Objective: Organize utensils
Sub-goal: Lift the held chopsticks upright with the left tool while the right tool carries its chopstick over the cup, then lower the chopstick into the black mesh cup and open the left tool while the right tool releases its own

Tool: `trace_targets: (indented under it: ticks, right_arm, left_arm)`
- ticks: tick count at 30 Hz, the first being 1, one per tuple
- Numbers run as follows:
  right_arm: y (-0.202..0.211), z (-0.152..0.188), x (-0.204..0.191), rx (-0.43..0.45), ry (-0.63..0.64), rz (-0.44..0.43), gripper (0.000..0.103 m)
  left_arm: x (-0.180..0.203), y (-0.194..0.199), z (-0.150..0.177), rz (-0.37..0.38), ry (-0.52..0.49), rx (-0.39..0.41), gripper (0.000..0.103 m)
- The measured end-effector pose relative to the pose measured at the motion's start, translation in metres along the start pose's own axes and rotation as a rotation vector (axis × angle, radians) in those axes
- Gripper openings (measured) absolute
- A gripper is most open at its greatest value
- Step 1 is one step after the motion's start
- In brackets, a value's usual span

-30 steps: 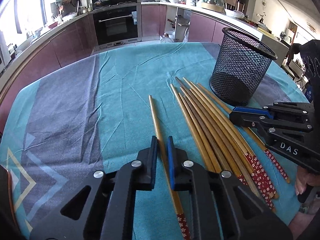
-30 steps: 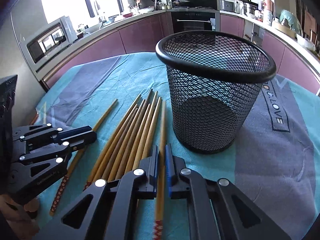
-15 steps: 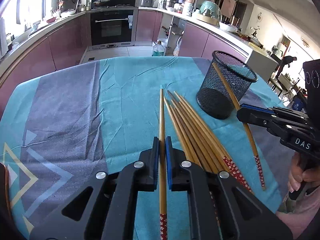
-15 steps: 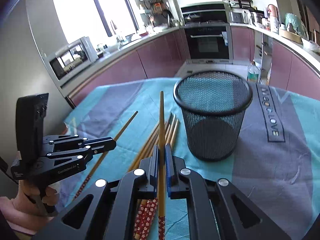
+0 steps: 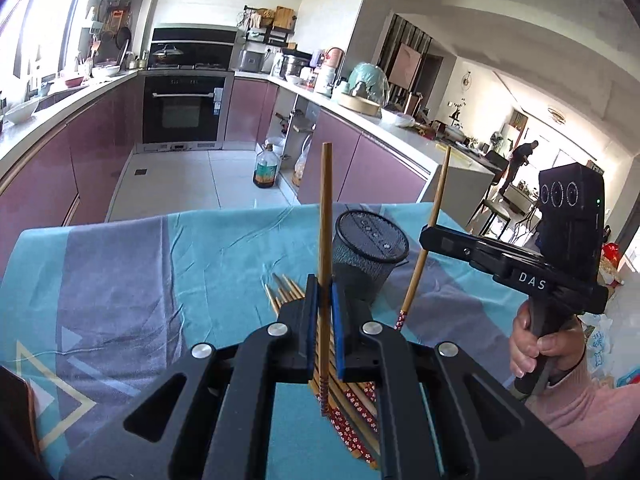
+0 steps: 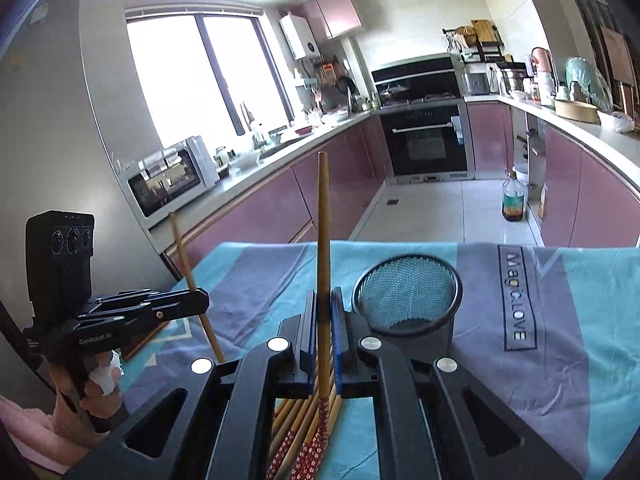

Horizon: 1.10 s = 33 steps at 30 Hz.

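While the teal tablecloth carries the work area, the black mesh holder stands upright on it, apparently with nothing inside. Just beside its base lies a bundle of loose chopsticks, red patterned ends toward the cameras. Each tool holds one stick clear of the cloth: the left gripper is clamped on a chopstick and the right gripper is clamped on a second chopstick, both pointing up and away. Judged step: carrying the first sticks to the holder, the task barely begun. Next, each stick should be tipped upright over the rim, one tool at a time to avoid a clash, then released.
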State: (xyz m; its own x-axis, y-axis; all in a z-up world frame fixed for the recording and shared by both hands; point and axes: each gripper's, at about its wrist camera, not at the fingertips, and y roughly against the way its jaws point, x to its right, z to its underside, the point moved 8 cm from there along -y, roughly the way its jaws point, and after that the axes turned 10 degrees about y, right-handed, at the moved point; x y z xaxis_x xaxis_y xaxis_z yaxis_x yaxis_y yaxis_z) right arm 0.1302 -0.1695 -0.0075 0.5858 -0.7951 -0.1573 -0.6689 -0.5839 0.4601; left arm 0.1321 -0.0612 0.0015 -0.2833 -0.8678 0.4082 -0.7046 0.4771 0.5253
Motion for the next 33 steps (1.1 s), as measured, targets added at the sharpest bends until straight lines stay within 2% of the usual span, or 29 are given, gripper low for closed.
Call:
trace_targets:
  ticks: [6, 18, 21, 27, 33]
  right_arm:
    - [0.013, -0.027, 0.004, 0.063, 0.039, 0.013, 0.005]
    - [0.032, -0.079, 0.026, 0.155, 0.088, 0.081, 0.005]
    - [0.032, -0.088, 0.036, 0.166, 0.1, 0.112, 0.005]
    - [0.016, -0.09, 0.055, 0.14, 0.1, 0.154, 0.005]
    - [-0.019, -0.07, 0.066, 0.039, 0.094, 0.152, 0.005]
  left_arm:
    - [0.026, 0.028, -0.036, 0.056, 0.001, 0.076, 0.007]
    - [0.072, 0.026, -0.104, 0.125, -0.007, 0.181, 0.007]
    - [0.079, 0.019, -0.117, 0.121, -0.005, 0.203, 0.007]
    - [0.088, -0.012, -0.124, 0.106, -0.002, 0.187, 0.007]
    - [0.095, -0.056, -0.103, 0.065, -0.048, 0.079, 0.007]
